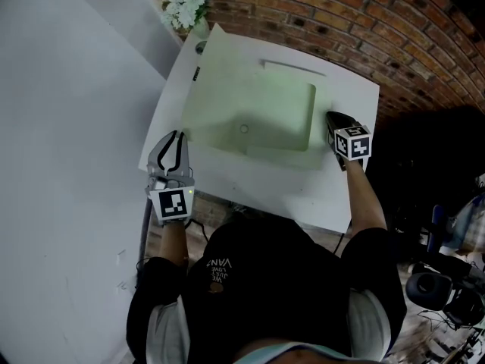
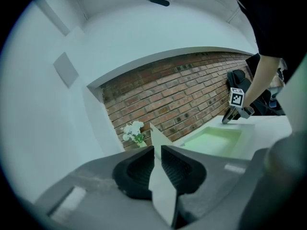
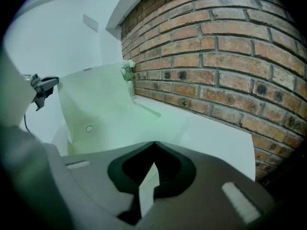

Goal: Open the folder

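A pale green folder (image 1: 280,105) lies on the white table (image 1: 250,196) with its left cover (image 1: 220,74) lifted off the pocket side. My left gripper (image 1: 178,136) is at the cover's near left corner. In the left gripper view the cover sheet (image 2: 163,190) slants through a narrow gap between the pads of the left gripper (image 2: 157,150), which stand slightly apart. My right gripper (image 1: 331,116) sits at the folder's right edge. Its pads (image 3: 165,176) meet at the tips of the right gripper (image 3: 153,145) and pinch the folder's edge (image 3: 146,188).
White flowers (image 1: 186,2) stand at the table's far left corner against a brick wall (image 1: 341,21). A grey wall (image 1: 68,127) runs close along the left. Dark equipment and cables (image 1: 447,279) crowd the floor at the right.
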Tool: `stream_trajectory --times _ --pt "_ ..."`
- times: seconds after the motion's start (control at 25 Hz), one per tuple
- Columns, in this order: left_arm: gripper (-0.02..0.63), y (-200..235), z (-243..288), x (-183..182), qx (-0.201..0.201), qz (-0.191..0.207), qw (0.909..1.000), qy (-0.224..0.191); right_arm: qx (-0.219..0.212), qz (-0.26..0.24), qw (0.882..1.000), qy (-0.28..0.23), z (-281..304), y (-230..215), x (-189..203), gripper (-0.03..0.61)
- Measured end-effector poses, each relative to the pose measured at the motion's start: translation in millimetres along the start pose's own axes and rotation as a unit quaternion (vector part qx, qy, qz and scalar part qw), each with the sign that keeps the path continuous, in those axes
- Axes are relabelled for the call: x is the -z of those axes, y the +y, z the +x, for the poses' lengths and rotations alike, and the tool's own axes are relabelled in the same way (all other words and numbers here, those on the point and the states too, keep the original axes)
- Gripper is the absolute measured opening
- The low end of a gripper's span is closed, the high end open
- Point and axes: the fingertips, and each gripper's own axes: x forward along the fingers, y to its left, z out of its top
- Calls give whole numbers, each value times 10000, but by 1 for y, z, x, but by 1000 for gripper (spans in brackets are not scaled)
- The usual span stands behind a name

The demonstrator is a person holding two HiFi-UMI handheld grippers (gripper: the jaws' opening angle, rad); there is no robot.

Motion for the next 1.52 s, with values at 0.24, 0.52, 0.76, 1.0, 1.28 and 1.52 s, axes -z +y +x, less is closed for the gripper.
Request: stream_trajectory --times 0.24,0.52,0.76,1.0,1.28,1.52 --pt "52 14 4 21 3 101 9998 164 135 29 9999 24 0 0 -1 -3" --pt "60 29 10 48 36 184 9993 330 296 84 9995 28 0 -1 0 -3" --pt "61 36 13 72 61 97 9983 580 399 118 9991 34 0 -2 0 -3" --pt "61 42 16 93 98 111 9967 803 483 121 9987 64 -1 -1 0 -3" --pt "61 47 22 119 118 -36 9943 1057 603 157 9980 70 -1 -2 0 -3" --pt "63 48 28 146 97 -193 9903 1371 686 176 9975 66 -1 -2 1 -3"
